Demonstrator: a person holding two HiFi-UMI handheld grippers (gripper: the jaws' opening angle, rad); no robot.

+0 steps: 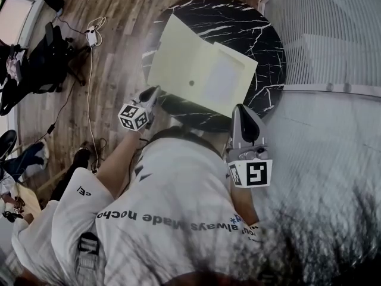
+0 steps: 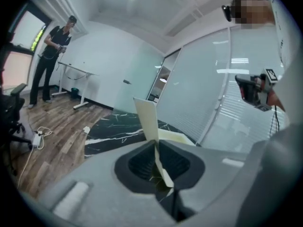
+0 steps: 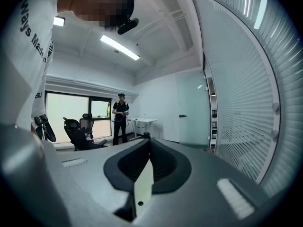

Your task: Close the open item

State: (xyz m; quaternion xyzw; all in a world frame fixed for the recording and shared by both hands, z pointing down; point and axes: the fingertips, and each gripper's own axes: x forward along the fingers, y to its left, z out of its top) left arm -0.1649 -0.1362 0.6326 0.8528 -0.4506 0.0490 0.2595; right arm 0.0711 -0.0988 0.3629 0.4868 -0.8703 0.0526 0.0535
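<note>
the pale yellow folder (image 1: 196, 70) is spread open over the round black marble tabletop (image 1: 262, 40); the left gripper (image 1: 156, 92) is clamped on its raised flap, the right gripper (image 1: 241, 108) on its near edge.

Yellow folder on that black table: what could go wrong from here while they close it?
1. The left gripper pinches only a thin edge of the folder's raised cover; the sheet may slip out or crease as it swings over.
2. The right gripper also grips just an edge, so pulling the two apart could bend or tear the folder.
3. The cover may land crooked and miss the small dark fastener dot.
</note>
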